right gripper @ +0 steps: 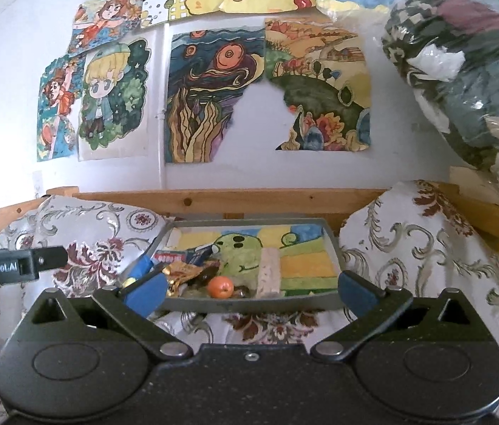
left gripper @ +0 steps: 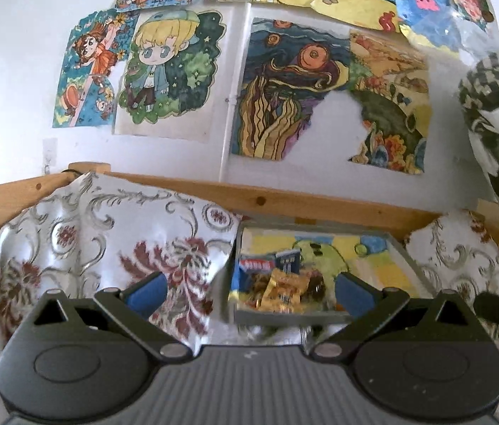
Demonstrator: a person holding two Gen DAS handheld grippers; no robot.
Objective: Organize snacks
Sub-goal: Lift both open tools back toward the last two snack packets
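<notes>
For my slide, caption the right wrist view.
Open right tongs face a grey tray holding snacks.

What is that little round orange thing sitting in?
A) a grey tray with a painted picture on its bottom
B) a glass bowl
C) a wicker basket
A: the round orange snack lies inside the grey tray, beside a pale bar.

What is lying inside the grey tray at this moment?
Inside the grey tray: an orange ball-shaped snack, a pale bar, a gold wrapper and blue packets. Whatever lies under that pile is hidden.
</notes>
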